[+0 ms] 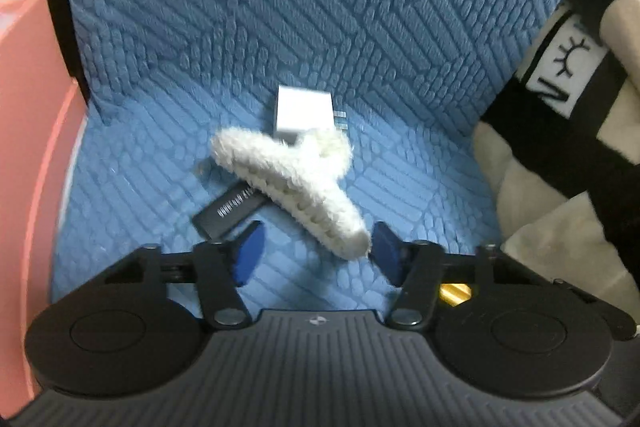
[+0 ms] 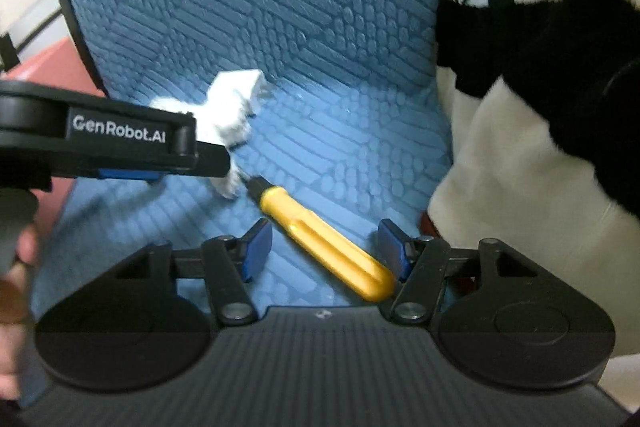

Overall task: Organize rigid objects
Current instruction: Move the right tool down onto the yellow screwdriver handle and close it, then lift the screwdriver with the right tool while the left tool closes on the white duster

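A chair (image 1: 320, 7) with a blue textured cover; a black and cream blanket (image 1: 560, 167) lies on its right side.

Two grippers: left gripper (image 1: 316, 253), right gripper (image 2: 325, 247)

One fluffy white hair claw (image 1: 292, 183)

One white charger (image 1: 305, 113)

One small black box (image 1: 230, 213) with white lettering

One yellow screwdriver (image 2: 328, 241)

One blue textured cushion (image 1: 320, 7) covering seat and back

One black-and-cream plush blanket (image 1: 568, 155)

One pink thing (image 1: 24, 147) at the left edge, kind unclear
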`<act>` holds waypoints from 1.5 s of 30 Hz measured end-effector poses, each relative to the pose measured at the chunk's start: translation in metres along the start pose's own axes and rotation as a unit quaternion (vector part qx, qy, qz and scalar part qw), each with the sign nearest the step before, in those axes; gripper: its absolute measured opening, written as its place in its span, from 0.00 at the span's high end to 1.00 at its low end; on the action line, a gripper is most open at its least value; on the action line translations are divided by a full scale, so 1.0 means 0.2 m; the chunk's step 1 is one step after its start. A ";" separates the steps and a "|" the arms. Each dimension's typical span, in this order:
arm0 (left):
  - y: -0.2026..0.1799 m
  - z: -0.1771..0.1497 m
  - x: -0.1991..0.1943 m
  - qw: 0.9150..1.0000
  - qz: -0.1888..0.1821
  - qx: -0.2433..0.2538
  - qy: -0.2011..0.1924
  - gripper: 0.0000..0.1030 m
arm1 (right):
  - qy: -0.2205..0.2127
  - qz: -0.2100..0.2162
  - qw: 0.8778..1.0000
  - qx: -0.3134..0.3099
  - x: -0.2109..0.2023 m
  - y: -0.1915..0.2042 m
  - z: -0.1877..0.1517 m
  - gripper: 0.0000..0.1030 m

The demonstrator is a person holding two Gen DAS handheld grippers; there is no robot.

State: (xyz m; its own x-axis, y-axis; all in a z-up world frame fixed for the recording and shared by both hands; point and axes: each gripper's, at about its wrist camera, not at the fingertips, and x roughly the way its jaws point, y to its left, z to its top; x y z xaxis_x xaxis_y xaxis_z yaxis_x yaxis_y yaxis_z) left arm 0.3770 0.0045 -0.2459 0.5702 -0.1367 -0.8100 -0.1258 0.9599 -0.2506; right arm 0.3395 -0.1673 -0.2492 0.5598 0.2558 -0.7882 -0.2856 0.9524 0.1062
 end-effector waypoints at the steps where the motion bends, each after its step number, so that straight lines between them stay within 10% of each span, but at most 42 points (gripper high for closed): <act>1: 0.01 0.00 0.02 1.000 -0.007 -0.007 0.008 0.48 | 0.000 -0.002 1.000 -0.003 0.00 0.00 -0.01 0.40; 9: -0.05 0.02 0.05 1.000 -0.008 0.006 0.016 0.73 | -0.005 -0.019 0.999 -0.032 0.00 0.04 -0.01 0.42; 21: 0.03 -0.02 -0.06 1.000 -0.019 -0.006 0.024 0.93 | 0.000 0.003 0.999 -0.048 -0.07 0.15 -0.04 0.79; 35: 0.19 -0.13 -0.29 0.998 -0.048 -0.045 0.016 0.95 | 0.003 0.028 0.999 0.036 -0.25 0.20 -0.17 0.80; 45: 0.14 -0.04 -0.20 0.995 -0.083 -0.062 -0.008 0.83 | -0.026 -0.069 0.997 0.034 -0.26 0.21 -0.21 0.80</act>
State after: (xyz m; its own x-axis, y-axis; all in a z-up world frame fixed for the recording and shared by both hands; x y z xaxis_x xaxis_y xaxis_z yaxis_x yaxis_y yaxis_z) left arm 0.3444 0.0353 -0.2240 0.6035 -0.2869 -0.7440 -0.1264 0.8868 -0.4445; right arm 0.2654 -0.1475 -0.2284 0.6296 0.1282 -0.7663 -0.1509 0.9877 0.0413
